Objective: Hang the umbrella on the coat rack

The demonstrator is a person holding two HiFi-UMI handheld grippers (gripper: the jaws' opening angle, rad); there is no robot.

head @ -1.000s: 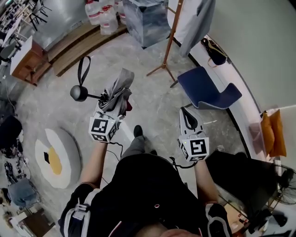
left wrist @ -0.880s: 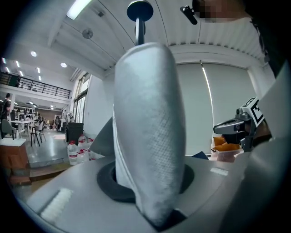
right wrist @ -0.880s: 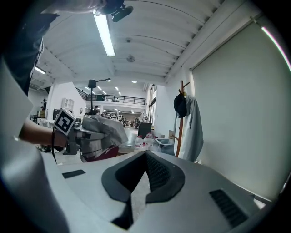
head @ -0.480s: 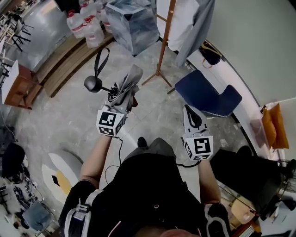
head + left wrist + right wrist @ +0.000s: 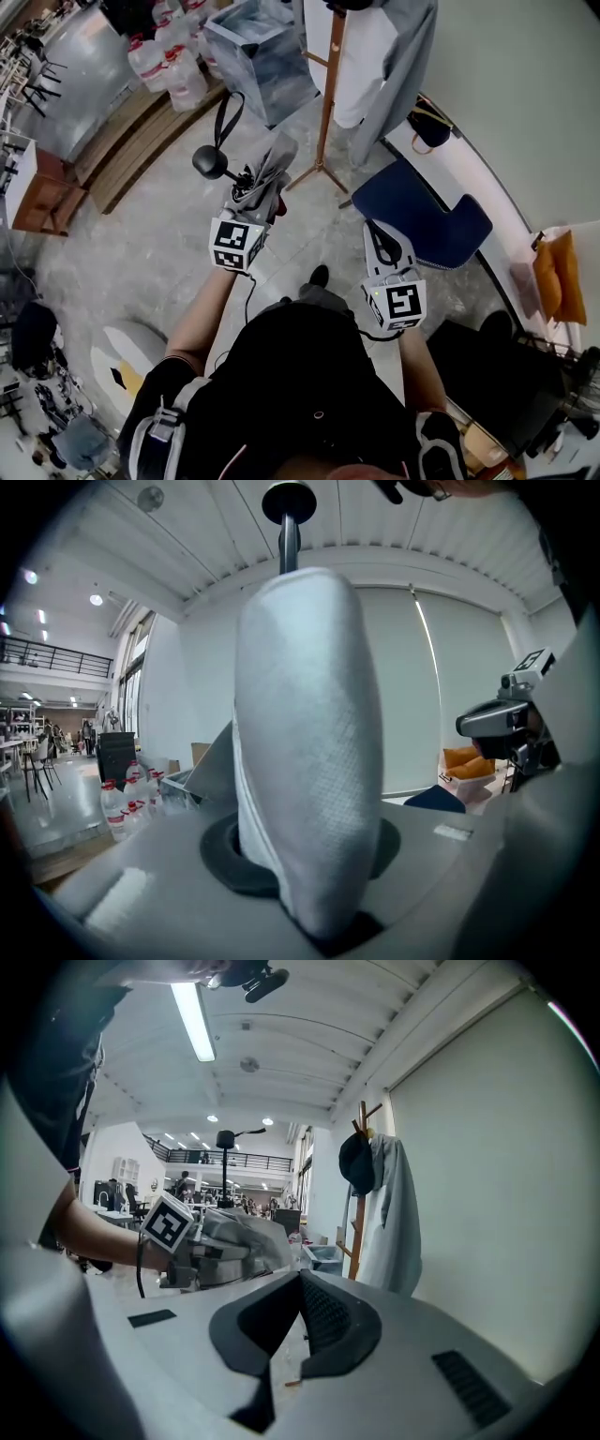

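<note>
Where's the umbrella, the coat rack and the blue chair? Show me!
umbrella point(image 5: 265, 176), head view, on its folded grey cloth.
coat rack point(image 5: 328, 94), head view, on its wooden pole.
blue chair point(image 5: 417, 202), head view, on its seat.

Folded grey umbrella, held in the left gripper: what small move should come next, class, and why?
Probably carry the folded grey umbrella forward to the wooden coat rack: the left gripper is shut on it, its black strap loop is on no peg yet, and the rack stands ahead, apart from it.
</note>
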